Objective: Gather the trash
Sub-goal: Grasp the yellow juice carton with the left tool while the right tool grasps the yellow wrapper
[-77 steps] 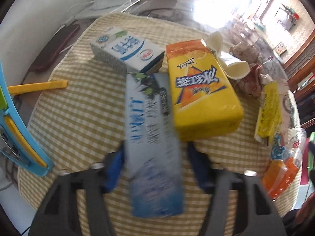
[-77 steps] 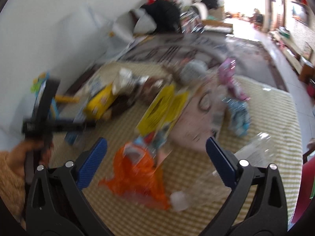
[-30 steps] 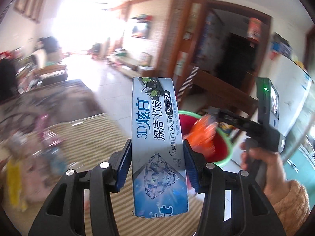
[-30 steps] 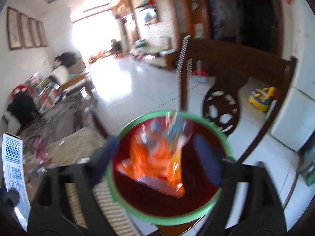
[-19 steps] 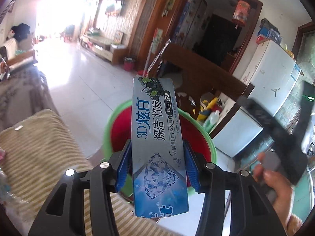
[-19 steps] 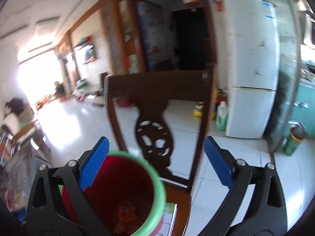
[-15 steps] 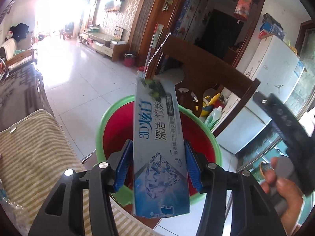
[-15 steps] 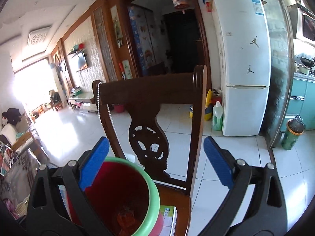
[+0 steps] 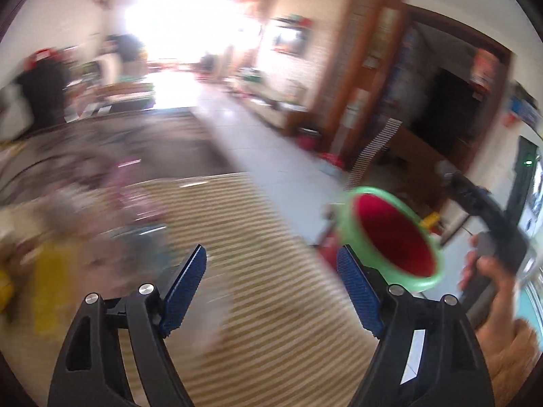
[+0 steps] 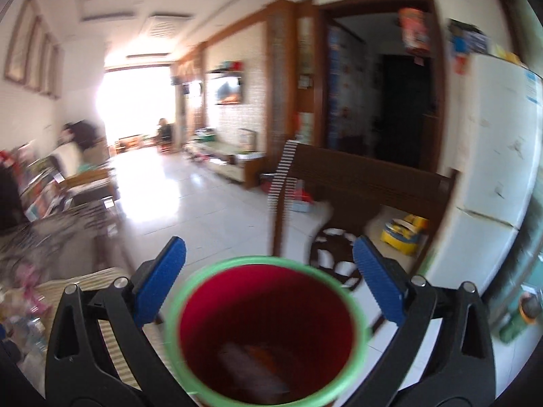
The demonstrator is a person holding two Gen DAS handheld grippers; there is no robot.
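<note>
The left gripper (image 9: 271,291) has its jaws spreading apart at this moment, and nothing lies between its blue pads (image 9: 185,286), which frame only the striped tablecloth (image 9: 271,322) below. The right gripper (image 10: 268,279) stands with its jaws wide apart and empty, its blue pads (image 10: 380,279) on either side of the bin's far rim without touching it. The bin (image 10: 264,335), red inside with a green rim, sits just beneath the right gripper and fills the near middle of the right wrist view; dim shapes lie at its bottom (an orange scrap and a pale oblong, too blurred to name). From the left wrist view the same bin (image 9: 393,237) shows at the right, off the table's right edge. To the left on the cloth lies a heap of remaining trash (image 9: 85,224), smeared by motion blur, with a yellow piece (image 9: 51,285) nearest. Behind the bin a dark wooden chair (image 10: 366,186) stands, and a white refrigerator (image 10: 495,169) is at the far right. A person's hand (image 9: 488,291) at the right edge of the left wrist view grips the handle of the right gripper. The left gripper tilts downward toward the table; the right one leans more gently, over the bin's mouth.
</note>
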